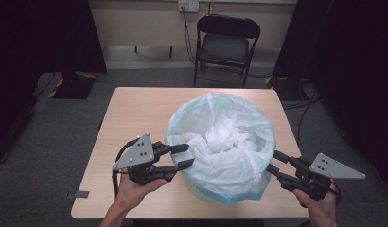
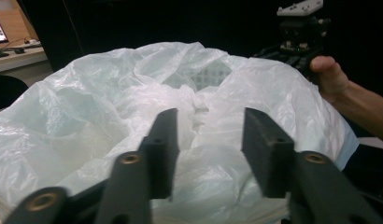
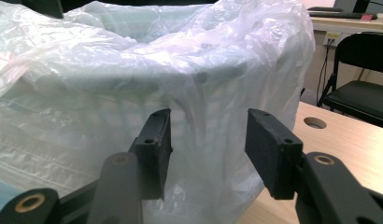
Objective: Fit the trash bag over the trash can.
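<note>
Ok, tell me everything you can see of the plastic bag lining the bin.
The plastic bag is thin, translucent white film, heavily crinkled. It lines a round bin standing upright on the wooden table, its edge folded over the rim and draped down the outside; a blue strip of the bin shows below it. Loose film is bunched inside the opening. The left gripper sits at its left rim and the right gripper at its right side, both with jaws apart; whether either touches the film I cannot tell.
</note>
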Demonstrator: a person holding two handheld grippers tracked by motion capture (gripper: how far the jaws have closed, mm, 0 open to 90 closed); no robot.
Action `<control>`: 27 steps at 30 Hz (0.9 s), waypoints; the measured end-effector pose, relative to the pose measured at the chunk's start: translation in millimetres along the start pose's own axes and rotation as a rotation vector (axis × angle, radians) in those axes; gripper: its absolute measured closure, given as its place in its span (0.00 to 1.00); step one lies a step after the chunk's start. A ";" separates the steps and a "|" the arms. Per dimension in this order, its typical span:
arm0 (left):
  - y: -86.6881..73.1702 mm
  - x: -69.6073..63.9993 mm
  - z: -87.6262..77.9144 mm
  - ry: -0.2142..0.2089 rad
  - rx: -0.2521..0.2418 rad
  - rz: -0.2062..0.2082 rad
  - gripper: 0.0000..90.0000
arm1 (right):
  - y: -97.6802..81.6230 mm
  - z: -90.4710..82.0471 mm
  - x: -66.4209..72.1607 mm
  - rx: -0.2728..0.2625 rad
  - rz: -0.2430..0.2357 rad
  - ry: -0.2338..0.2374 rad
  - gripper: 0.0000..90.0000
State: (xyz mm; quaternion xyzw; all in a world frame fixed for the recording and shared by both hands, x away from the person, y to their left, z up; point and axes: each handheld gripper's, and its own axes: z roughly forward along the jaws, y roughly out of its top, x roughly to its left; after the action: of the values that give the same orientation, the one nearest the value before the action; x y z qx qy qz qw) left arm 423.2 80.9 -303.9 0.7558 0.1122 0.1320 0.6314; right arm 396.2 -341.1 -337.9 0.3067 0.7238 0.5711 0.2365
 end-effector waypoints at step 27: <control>-25.5 -11.9 -21.9 -0.120 0.062 0.025 1.00 | -9.6 8.9 -2.4 0.031 0.032 0.022 0.57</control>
State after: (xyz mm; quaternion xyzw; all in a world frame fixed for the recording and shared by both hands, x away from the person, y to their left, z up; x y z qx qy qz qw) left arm 404.4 101.7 -326.0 0.7831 0.0686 0.0910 0.6114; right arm 402.3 -338.3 -349.4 0.3154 0.7301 0.5670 0.2145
